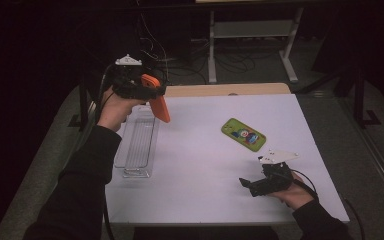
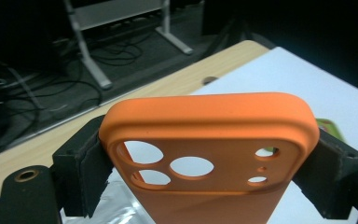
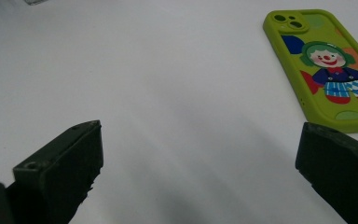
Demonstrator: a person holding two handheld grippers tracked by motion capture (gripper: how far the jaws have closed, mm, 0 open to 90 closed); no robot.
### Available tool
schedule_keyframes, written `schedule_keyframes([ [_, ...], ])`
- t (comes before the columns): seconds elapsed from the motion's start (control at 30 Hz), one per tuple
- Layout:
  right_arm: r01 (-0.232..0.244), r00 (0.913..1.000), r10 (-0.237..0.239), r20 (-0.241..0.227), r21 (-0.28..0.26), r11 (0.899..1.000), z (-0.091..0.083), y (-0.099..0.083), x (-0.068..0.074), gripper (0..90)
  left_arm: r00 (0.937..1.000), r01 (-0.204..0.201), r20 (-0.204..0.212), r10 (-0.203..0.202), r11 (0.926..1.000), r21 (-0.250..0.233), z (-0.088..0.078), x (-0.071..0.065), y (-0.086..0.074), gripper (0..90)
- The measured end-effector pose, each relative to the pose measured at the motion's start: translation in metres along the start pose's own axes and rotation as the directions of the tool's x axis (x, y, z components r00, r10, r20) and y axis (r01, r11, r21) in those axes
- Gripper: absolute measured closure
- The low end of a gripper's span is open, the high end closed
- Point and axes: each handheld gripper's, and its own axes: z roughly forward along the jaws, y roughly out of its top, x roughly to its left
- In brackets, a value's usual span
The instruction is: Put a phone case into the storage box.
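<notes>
Clamping an orange phone case (image 2: 209, 154) across its width, the left gripper (image 1: 139, 86) has its jaws nearly closed, one black pad pressed on each long edge; the case hangs from them in the air, camera cut-outs near the grip, lower end tilted down toward the bench (image 1: 200, 190)

Left hand (image 1: 114, 109): wrapped round the gripper body, raised above the bench's far left corner, dark sleeve trailing to the near edge

Clear plastic tray (image 1: 139, 145): long, ribbed, lying flat along the left edge of the bench, just below the hanging case

Right gripper (image 1: 260, 185): jaws wide apart, nothing between them, low over bare white bench at the near right, held by the right hand (image 1: 292, 195)

Green phone case (image 3: 328, 70): clown picture facing up, flat on the bench, beyond the right gripper and well apart from the orange one

Background: dark floor with cables and a metal frame
</notes>
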Motion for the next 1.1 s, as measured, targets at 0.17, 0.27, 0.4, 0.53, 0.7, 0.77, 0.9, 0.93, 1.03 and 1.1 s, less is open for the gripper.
schedule_keyframes([
  [0.17, -0.003, 1.0, 0.003, 0.002, -0.008, 1.0, -0.001, 0.0, -0.003, 0.1, 0.9974, 0.018, -0.07, -0.017, 0.9998, 0.007, 0.003, 0.018, 0.001, 14.7],
  [0.27, 0.003, 1.0, -0.003, 0.002, -0.008, 1.0, -0.001, -0.001, -0.003, 0.0, 0.993, 0.034, -0.114, -0.032, 0.9993, 0.015, 0.008, 0.027, -0.002, 14.7],
  [0.4, 0.002, 1.0, -0.002, 0.002, -0.015, 1.0, -0.001, 0.0, -0.002, 0.1, 0.9821, 0.047, -0.184, -0.039, 0.998, 0.042, 0.018, 0.039, -0.006, 14.7],
  [0.53, 0.004, 1.0, -0.004, -0.001, -0.009, 1.0, -0.002, 0.0, 0.0, 0.0, 0.973, 0.073, -0.223, -0.058, 0.9958, 0.056, 0.028, 0.046, -0.01, 14.7],
  [0.7, 0.001, 1.0, -0.001, 0.002, -0.016, 1.0, -0.002, 0.0, -0.001, 0.0, 0.959, 0.104, -0.273, -0.077, 0.991, 0.084, 0.04, 0.052, -0.018, 14.6],
  [0.77, 0.001, 1.0, -0.001, 0.002, -0.021, 1.0, -0.003, 0.0, -0.001, 0.0, 0.953, 0.114, -0.292, -0.082, 0.9891, 0.093, 0.046, 0.053, -0.022, 14.6],
  [0.9, 0.003, 1.0, -0.003, -0.001, -0.021, 1.0, -0.003, 0.0, -0.002, 0.0, 0.9431, 0.13, -0.322, -0.083, 0.9835, 0.126, 0.056, 0.056, -0.033, 14.5],
  [0.93, 0.003, 1.0, -0.003, -0.003, -0.021, 1.0, -0.003, 0.0, -0.001, 0.1, 0.9404, 0.139, -0.328, -0.088, 0.9815, 0.132, 0.059, 0.056, -0.036, 14.5],
  [1.03, 0.007, 1.0, -0.007, -0.003, -0.023, 1.0, -0.003, 0.0, -0.001, 0.0, 0.9362, 0.159, -0.336, -0.102, 0.9766, 0.145, 0.065, 0.059, -0.042, 14.4],
  [1.1, 0.003, 1.0, -0.003, -0.005, -0.024, 1.0, -0.003, 0.001, -0.001, 0.1, 0.9332, 0.166, -0.344, -0.105, 0.9744, 0.152, 0.069, 0.06, -0.046, 14.4],
])
